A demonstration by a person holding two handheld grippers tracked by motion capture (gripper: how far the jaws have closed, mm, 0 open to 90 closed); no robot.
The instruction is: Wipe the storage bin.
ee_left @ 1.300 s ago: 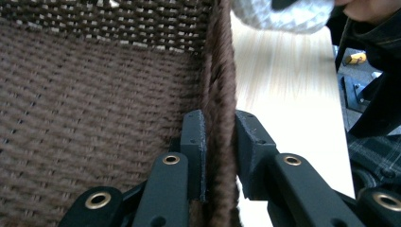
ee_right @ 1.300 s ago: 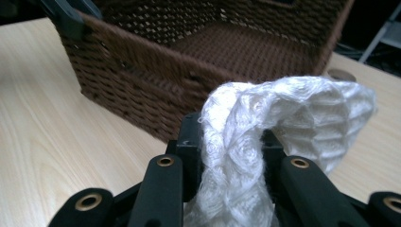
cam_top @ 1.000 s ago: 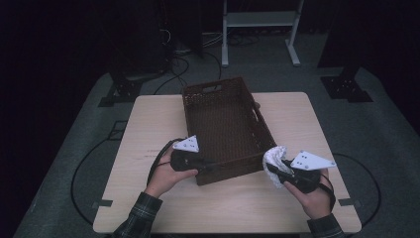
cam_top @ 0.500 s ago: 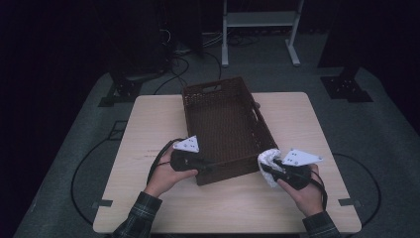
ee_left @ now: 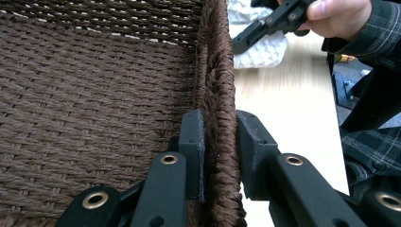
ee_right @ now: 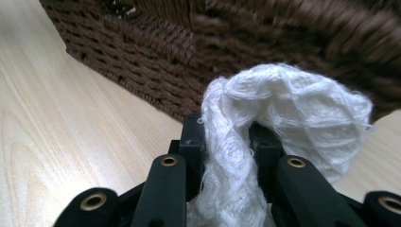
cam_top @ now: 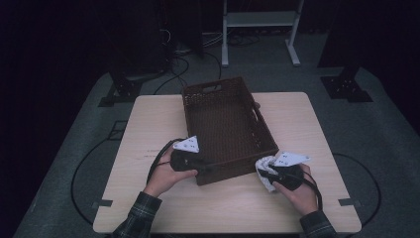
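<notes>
My right gripper (cam_top: 262, 173) is squeezed tight on a white cloth (ee_right: 283, 118), low over the wooden table (cam_top: 148, 124) by the near right corner of the brown basket (cam_top: 225, 124). My left gripper (ee_left: 220, 142) pinches the basket's near wall, one jaw inside and one outside. Past the table are a dark floor and a white stand (cam_top: 260, 20).

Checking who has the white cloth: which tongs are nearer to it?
Right. The right tongs are clamped on the white cloth; the left tongs grip the basket wall, apart from it.
</notes>
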